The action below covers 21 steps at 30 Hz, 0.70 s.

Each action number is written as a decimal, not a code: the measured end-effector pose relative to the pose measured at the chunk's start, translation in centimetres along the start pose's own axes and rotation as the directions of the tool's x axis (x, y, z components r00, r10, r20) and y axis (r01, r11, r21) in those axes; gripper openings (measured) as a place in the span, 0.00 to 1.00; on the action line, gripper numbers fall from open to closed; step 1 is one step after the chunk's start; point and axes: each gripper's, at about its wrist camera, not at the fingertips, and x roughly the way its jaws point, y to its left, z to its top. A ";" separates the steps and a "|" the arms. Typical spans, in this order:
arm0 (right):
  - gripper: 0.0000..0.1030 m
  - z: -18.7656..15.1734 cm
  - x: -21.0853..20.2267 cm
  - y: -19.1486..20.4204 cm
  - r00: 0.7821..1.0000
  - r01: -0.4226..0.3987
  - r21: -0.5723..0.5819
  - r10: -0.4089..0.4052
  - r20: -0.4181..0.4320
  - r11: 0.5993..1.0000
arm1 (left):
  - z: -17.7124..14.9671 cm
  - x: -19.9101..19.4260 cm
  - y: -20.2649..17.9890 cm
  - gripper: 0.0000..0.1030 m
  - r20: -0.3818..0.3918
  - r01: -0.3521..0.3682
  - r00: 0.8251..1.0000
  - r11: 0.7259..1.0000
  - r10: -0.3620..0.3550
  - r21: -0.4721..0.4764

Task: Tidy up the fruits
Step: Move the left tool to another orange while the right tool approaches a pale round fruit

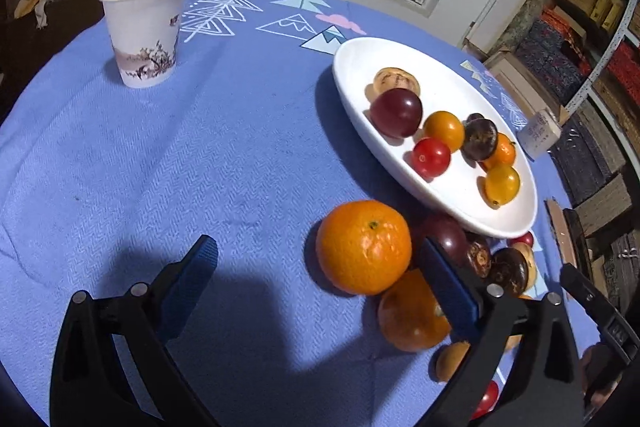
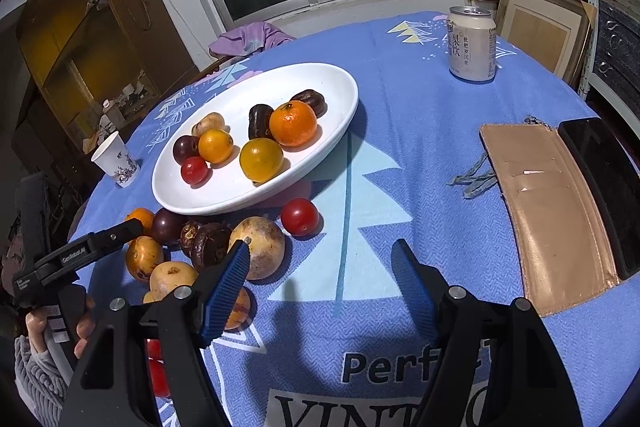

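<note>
**Fruits split between the white plate and the blue cloth**

Fruits lie in two groups. In the left wrist view, the white plate (image 1: 360,83) holds a dark red plum (image 1: 396,113), a red cherry tomato (image 1: 431,157), yellow and orange tomatoes and dark brown fruits. Just before the plate's near rim, on the blue tablecloth (image 1: 200,167), sits a large orange (image 1: 363,247), touching a second orange fruit (image 1: 412,315) nearer the camera, with dark fruits crowded beside them. The left gripper (image 1: 316,259) has its jaws spread wide with nothing between the pads; its right finger (image 1: 448,283) stands over the pile, just beside the large orange. A paper cup (image 1: 146,31) stands well apart at the far left.

In the right wrist view, the same plate (image 2: 328,83) carries a mandarin (image 2: 293,123) and a yellow tomato (image 2: 261,159) among others. The loose pile lies before its rim: a tan round fruit (image 2: 260,247), a red tomato (image 2: 300,217) and dark fruits. The right gripper (image 2: 320,267) is spread, empty, over bare cloth. A drink can (image 2: 472,45) and a tan wallet (image 2: 548,211) lie to the right.
</note>
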 end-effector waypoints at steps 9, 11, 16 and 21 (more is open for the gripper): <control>0.72 0.0 0.7 -0.1 1.000 0.015 -0.006 -0.015 -0.020 1.000 | 0.3 0.0 -1.2 0.71 0.007 -0.001 1.000 0.998 0.000 0.061; 0.72 0.0 0.9 -0.1 0.999 0.019 -0.006 -0.020 -0.028 1.000 | 0.1 -0.3 -1.7 0.68 0.027 -0.017 1.000 0.996 0.014 0.090; 0.64 0.1 1.4 0.0 0.998 0.032 -0.027 -0.033 -0.044 0.999 | -0.4 -0.9 -2.9 0.57 0.071 -0.064 0.996 0.984 0.052 0.166; 0.53 0.0 2.3 0.1 0.990 -0.082 0.003 0.082 -0.115 0.997 | -0.9 -1.4 -2.6 0.55 0.103 -0.128 0.989 0.973 0.109 0.193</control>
